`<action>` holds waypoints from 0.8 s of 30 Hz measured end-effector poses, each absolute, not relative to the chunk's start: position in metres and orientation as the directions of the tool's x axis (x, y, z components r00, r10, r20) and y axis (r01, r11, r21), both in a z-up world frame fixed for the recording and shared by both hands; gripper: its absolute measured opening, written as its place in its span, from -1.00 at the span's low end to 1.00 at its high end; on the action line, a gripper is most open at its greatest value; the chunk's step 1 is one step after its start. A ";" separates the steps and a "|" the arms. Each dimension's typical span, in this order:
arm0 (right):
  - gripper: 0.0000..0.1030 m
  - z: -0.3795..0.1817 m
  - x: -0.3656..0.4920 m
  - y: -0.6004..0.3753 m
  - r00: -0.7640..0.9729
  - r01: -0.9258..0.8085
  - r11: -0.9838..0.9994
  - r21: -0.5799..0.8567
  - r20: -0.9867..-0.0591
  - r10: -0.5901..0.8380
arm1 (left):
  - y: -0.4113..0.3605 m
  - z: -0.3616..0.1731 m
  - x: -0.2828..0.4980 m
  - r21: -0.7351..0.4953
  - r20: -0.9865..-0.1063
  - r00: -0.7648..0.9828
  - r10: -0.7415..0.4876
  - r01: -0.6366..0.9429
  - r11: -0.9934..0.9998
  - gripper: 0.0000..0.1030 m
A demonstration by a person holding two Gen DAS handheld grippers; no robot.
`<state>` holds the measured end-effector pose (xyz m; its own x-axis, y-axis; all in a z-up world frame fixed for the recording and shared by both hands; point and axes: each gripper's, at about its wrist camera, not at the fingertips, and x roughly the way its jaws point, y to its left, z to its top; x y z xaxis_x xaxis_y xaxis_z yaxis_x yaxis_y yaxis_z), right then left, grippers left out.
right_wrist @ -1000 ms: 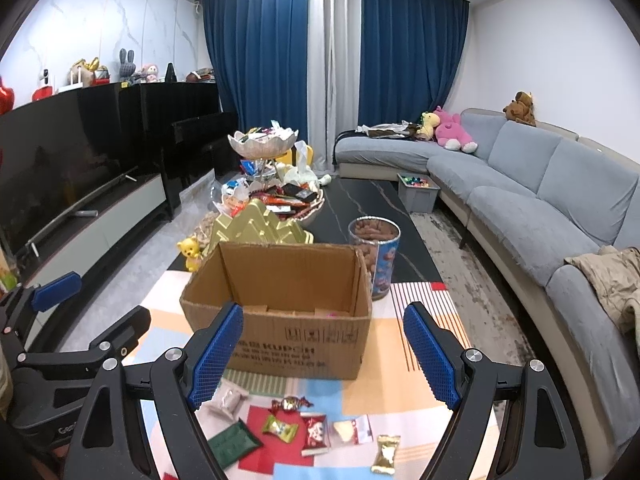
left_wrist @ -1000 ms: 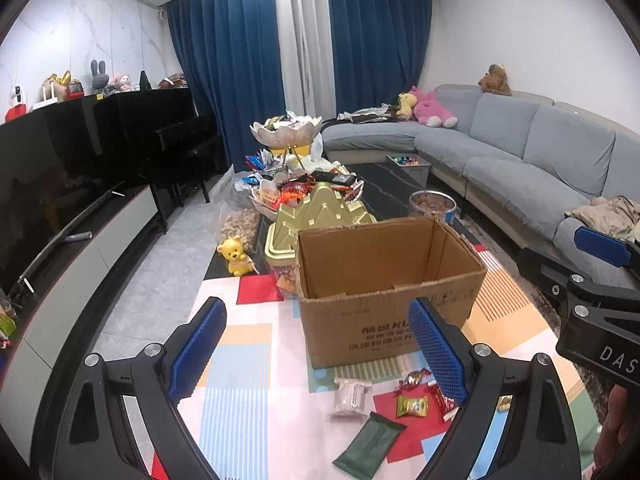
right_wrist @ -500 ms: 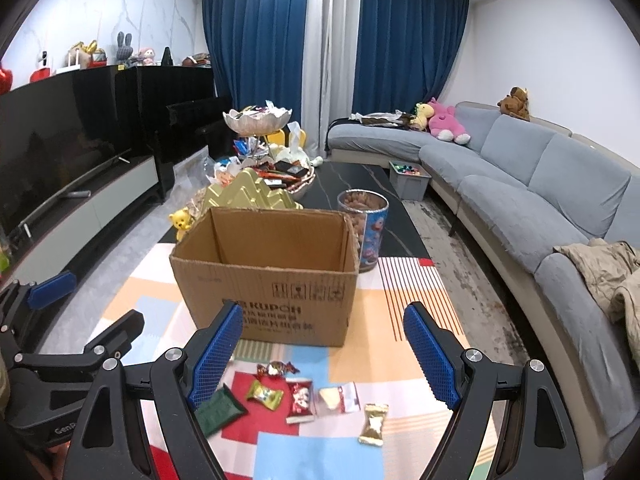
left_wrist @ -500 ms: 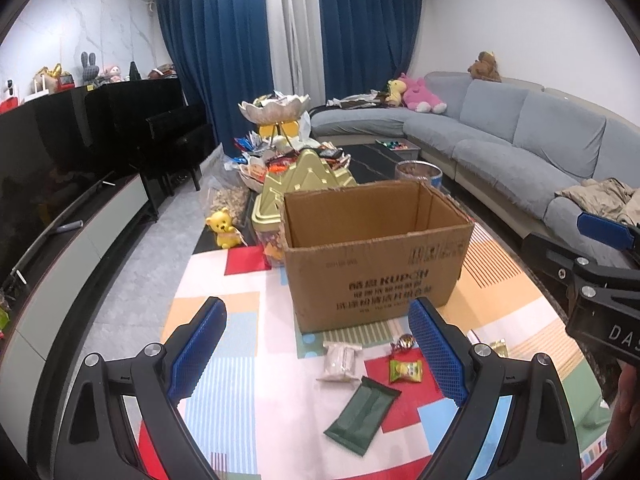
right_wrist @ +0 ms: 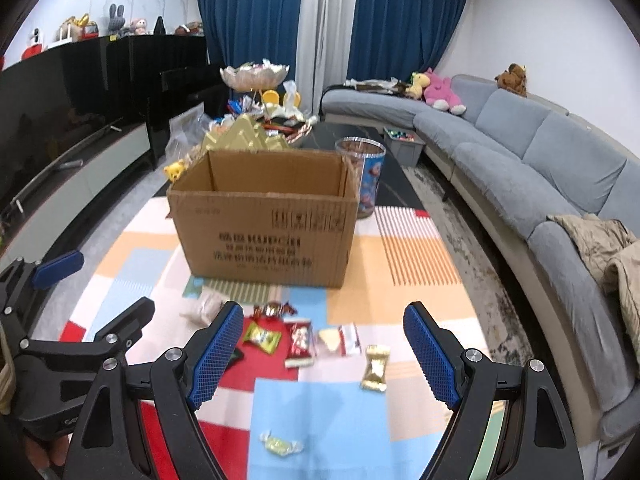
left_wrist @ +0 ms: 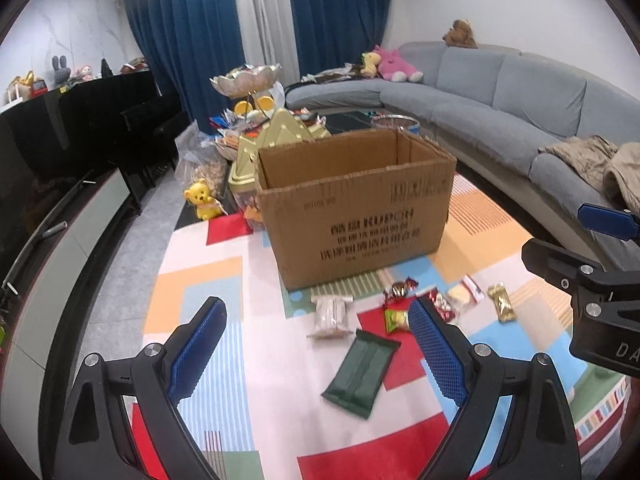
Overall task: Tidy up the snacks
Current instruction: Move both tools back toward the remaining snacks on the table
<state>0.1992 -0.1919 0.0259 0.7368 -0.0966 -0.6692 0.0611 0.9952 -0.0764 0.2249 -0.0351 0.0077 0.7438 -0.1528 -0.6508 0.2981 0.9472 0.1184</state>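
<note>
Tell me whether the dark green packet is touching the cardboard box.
Apart. The left wrist view shows the dark green packet lying on the mat well in front of the cardboard box, with a pale wrapped snack between them.

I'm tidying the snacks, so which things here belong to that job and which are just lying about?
For the job:
cardboard box
dark green packet
gold wrapped candy
red packet
yellow-green candy

Lying about:
yellow bear toy
pink plush
grey sofa
</note>
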 end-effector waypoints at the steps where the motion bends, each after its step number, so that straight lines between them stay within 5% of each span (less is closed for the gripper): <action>1: 0.61 0.023 0.198 -0.191 0.731 0.059 0.996 -0.073 -0.676 -0.093 | -0.035 0.005 0.224 0.119 -0.657 0.738 -0.156 0.306 0.944 0.81; 24: 0.61 -0.043 0.156 -0.186 0.654 0.234 0.972 -0.010 -0.738 -0.164 | -0.033 -0.056 0.223 0.150 -0.756 0.618 -0.217 0.486 0.861 0.81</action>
<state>0.1556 -0.1855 -0.0434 0.6540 -0.1645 -0.7384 0.2336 0.9723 -0.0097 0.2228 -0.0331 -0.0556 0.6177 -0.2168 -0.7559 0.4861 0.8609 0.1504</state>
